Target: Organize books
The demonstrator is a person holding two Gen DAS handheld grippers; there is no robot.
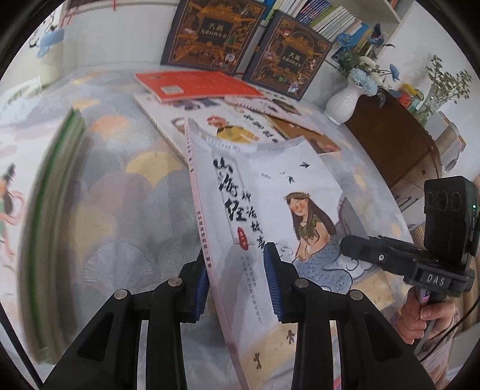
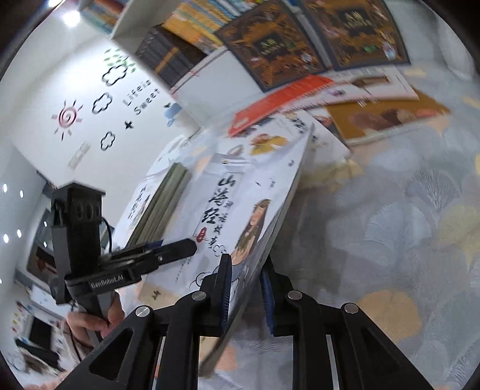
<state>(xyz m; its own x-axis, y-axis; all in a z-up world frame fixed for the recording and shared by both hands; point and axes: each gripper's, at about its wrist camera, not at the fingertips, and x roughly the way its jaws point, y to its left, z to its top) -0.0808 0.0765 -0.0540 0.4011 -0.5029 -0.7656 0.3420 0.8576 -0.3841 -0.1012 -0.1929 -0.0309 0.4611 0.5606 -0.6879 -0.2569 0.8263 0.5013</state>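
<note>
A white picture book (image 1: 270,192) with a long-haired mermaid figure on its cover is held tilted above the patterned cloth (image 1: 135,195). My left gripper (image 1: 237,253) is shut on its spine edge, one blue pad (image 1: 201,285) behind the spine and the other on the cover. My right gripper (image 2: 246,261) is shut on the opposite long edge of the same book (image 2: 240,192). Each gripper shows in the other's view: the right gripper (image 1: 348,244) at the book's right side, the left gripper (image 2: 189,247) over the cover's left part, each held by a hand.
A stack of green-spined books (image 1: 54,225) stands blurred at the left. Flat books, a red one (image 1: 195,85) on top, lie behind. Two dark ornate books (image 1: 210,33) lean against the bookshelf (image 1: 315,15). A white vase (image 1: 345,102) and brown cabinet (image 1: 399,144) stand right.
</note>
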